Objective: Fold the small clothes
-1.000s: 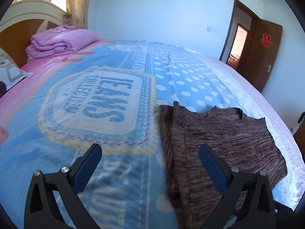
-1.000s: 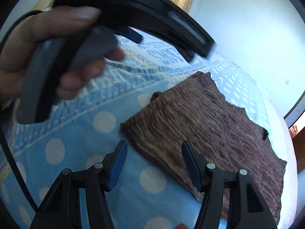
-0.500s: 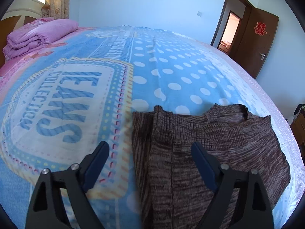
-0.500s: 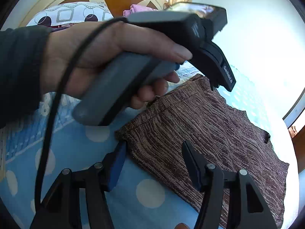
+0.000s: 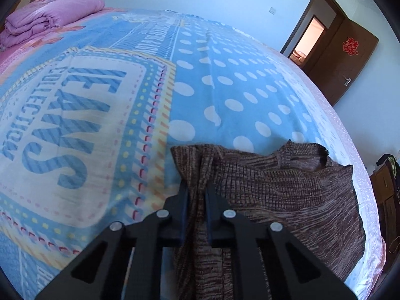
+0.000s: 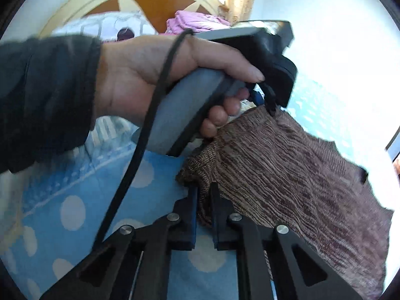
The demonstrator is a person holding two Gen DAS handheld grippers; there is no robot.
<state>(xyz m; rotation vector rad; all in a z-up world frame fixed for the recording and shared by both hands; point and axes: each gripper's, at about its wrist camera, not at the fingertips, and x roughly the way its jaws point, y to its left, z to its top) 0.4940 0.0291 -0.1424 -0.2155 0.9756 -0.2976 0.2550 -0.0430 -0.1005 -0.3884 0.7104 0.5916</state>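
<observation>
A brown marled knit garment (image 5: 287, 195) lies on the blue polka-dot bedspread (image 5: 225, 87). My left gripper (image 5: 196, 192) is shut on the garment's left edge, near its far left corner. My right gripper (image 6: 203, 192) is shut on the near corner of the same garment (image 6: 287, 165), and the cloth bunches up between its fingers. In the right wrist view the person's hand holds the left gripper (image 6: 271, 107) at the garment's far corner.
A folded pink quilt (image 5: 50, 17) lies at the head of the bed. A wooden headboard (image 6: 150, 7) and a pillow (image 6: 112, 27) stand behind it. An open brown door (image 5: 345, 57) is at the far right. The bed edge (image 5: 365, 175) runs along the garment's right side.
Both grippers were open over the garment's left edge; both have closed on it. The left gripper moved forward and down onto the cloth. The near corner now bunches upward.
</observation>
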